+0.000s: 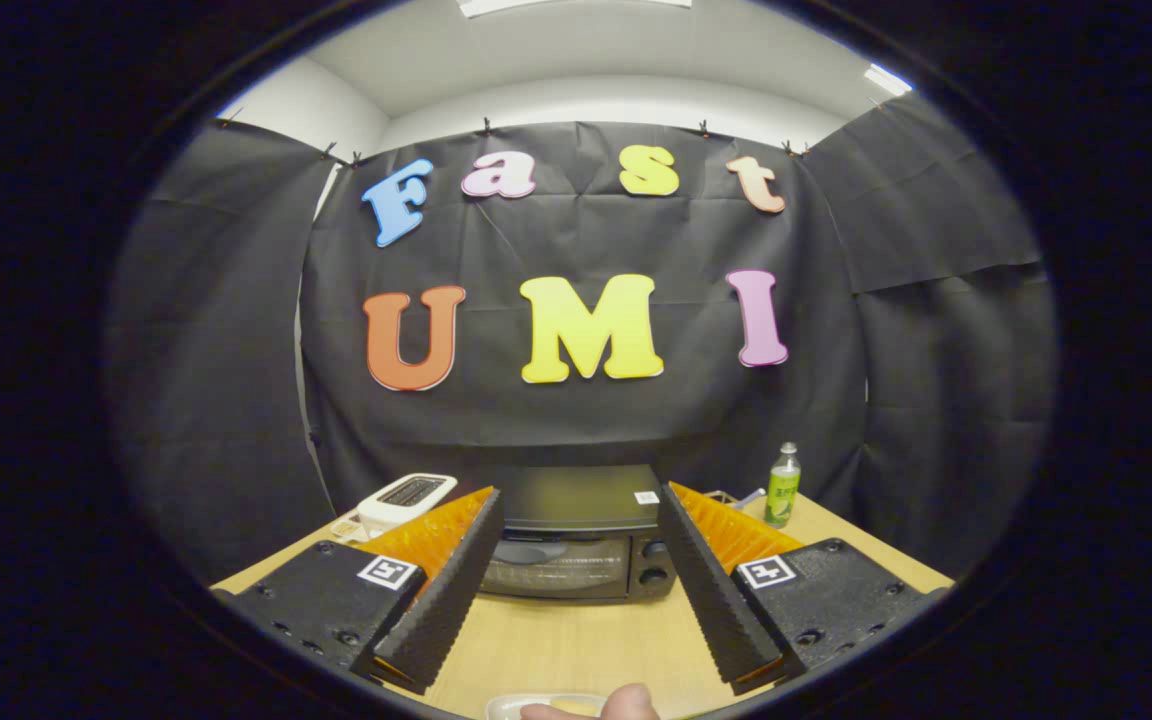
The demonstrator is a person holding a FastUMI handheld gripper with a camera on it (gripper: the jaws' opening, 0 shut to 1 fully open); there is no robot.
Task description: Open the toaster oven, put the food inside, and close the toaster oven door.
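Black cloth hangs as the booth's wall on the far side and both flanks, under a white ceiling with light panels, and a pale wooden desk (576, 640) fills the near ground. At the far edge of the desk, against the cloth, stands the toaster oven (576, 545), dark-bodied, with a small white sticker on its top near the right corner, its glass door shut and upright, and two round knobs stacked on its right front; what lies behind the glass cannot be made out. To its left, just beside it, sits a white pop-up toaster (404, 500) with dark slots on top. To the right of the oven, well apart from it and near the far right corner of the desk, a small green bottle (783, 486) with a grey cap stands upright; a small thin object lies by its foot, too small to tell. The hand-held gripper (581, 515) hangs above the near half of the desk with its fingers spread wide and nothing between them; the toaster oven lies straight ahead, beyond the fingertips and framed in the gap, touching neither finger. At the nearest edge, below the fingers, a person's fingertip (628, 703) shows beside the rim of a pale dish (536, 706), whose contents are cut off from sight.
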